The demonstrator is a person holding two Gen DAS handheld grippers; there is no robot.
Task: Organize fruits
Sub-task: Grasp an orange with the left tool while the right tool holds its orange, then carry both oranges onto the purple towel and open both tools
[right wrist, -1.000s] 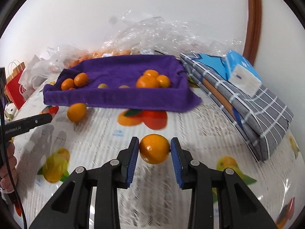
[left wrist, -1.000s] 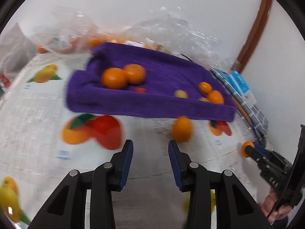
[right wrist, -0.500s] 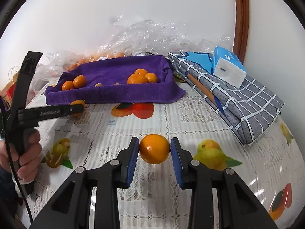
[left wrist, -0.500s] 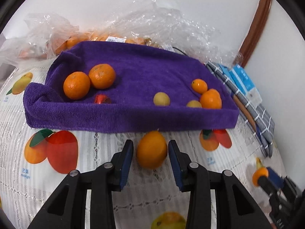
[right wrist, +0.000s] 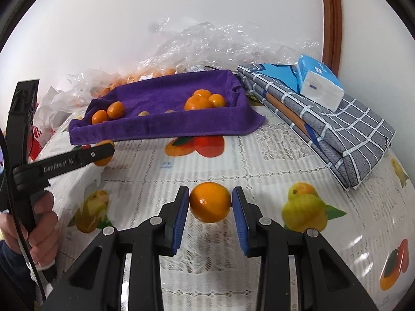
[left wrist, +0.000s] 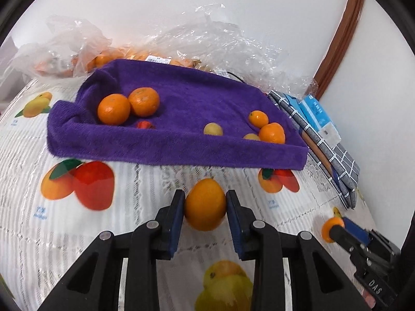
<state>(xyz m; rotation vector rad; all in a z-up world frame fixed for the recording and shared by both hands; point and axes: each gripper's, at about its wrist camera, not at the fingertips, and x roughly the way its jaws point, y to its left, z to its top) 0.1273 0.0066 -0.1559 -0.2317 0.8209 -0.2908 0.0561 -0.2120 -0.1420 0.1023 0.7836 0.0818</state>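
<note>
Left gripper (left wrist: 205, 207) angled down, jaws just closed onto a smooth oval orange (left wrist: 205, 203) at the surface, just in front of the purple towel tray (left wrist: 181, 150). Right gripper (right wrist: 210, 203) pitched down too, jaws clamped on a round glossy orange (right wrist: 210, 202) above the lace-patterned tablecloth (right wrist: 259, 160). More oranges sat in the fuzzy tray.

The right tongs (right wrist: 210, 204) clamp an orange (right wrist: 210, 202) above the fruit-print worktop (right wrist: 259, 160). At left, a hand (right wrist: 39, 223) holds the left tongs (right wrist: 103, 153) against another orange (right wrist: 105, 159) below the purple towel-lined tray (right wrist: 166, 127).
</note>
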